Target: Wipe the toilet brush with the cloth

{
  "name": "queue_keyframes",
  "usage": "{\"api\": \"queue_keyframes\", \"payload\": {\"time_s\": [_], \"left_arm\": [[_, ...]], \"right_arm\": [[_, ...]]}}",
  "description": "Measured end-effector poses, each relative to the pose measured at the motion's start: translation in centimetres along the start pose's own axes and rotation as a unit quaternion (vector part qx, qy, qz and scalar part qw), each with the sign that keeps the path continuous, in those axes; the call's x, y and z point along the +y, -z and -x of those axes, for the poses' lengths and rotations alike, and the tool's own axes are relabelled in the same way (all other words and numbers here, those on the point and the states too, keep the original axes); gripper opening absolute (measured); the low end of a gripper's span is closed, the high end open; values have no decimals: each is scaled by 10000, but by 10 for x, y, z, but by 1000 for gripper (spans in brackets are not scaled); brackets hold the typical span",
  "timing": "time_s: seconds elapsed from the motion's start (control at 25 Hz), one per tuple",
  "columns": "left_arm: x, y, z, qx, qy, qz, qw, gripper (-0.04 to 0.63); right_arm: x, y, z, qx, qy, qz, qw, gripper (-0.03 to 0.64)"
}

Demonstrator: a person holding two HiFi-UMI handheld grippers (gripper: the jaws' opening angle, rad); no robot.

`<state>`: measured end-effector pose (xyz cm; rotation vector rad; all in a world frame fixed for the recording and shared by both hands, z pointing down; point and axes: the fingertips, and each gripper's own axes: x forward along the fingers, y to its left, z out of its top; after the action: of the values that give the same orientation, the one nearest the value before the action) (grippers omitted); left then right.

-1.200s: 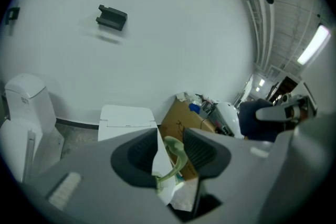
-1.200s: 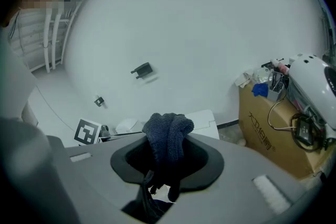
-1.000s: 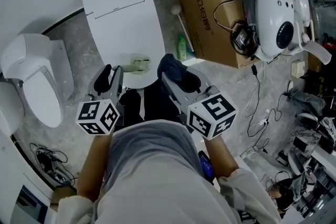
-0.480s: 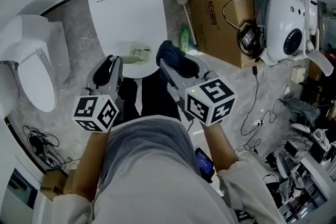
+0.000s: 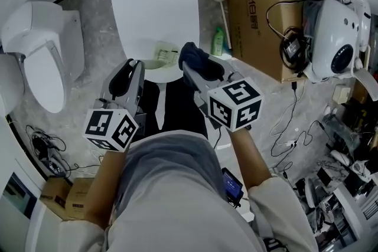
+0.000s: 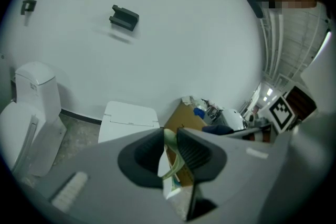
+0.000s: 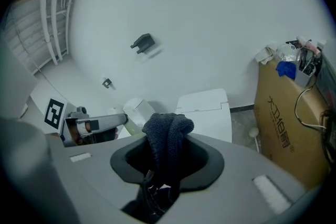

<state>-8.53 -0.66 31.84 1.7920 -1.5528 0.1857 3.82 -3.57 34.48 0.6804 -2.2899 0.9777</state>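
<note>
Above a white toilet lid, left gripper clamps a pale-green item, maybe the brush; right gripper pinches dark knitted cloth.

Place: a test room or workshop fitted out as a mock bathroom, not a household one.

Evidence, as I look down:
- One toilet, lid shut, straight ahead of me.
- A second toilet beside it at my left.
- Both stand on a grey stone-patterned floor against a bare white wall.
- To my right, a large cardboard box with oddments on top.
- Next to the box, a white machine housing.
- Loose cables lie across the floor.
- Heaped equipment fills the far right edge.
</note>
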Motion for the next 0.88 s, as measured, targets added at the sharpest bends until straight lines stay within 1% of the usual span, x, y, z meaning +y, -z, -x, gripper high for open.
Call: {"api": "queue_keyframes", "payload": {"time_s": [0.2, 0.48, 0.64, 0.88], "left_arm": [[2, 3, 2, -151, -25, 153, 9998, 0], [4, 8, 8, -206, -135, 201, 9995, 0], [4, 12, 12, -266, -177, 217, 9993, 0], [7, 17, 17, -383, -215, 315, 9985, 0]], "right_arm": [[-14, 24, -26, 360, -104, -14, 9993, 117], [-25, 44, -56, 624, -312, -45, 9976, 117], [-31, 51, -73, 817, -397, 52, 9959, 117], [-44, 66, -114, 1309, -462, 295, 9899, 117]]}}
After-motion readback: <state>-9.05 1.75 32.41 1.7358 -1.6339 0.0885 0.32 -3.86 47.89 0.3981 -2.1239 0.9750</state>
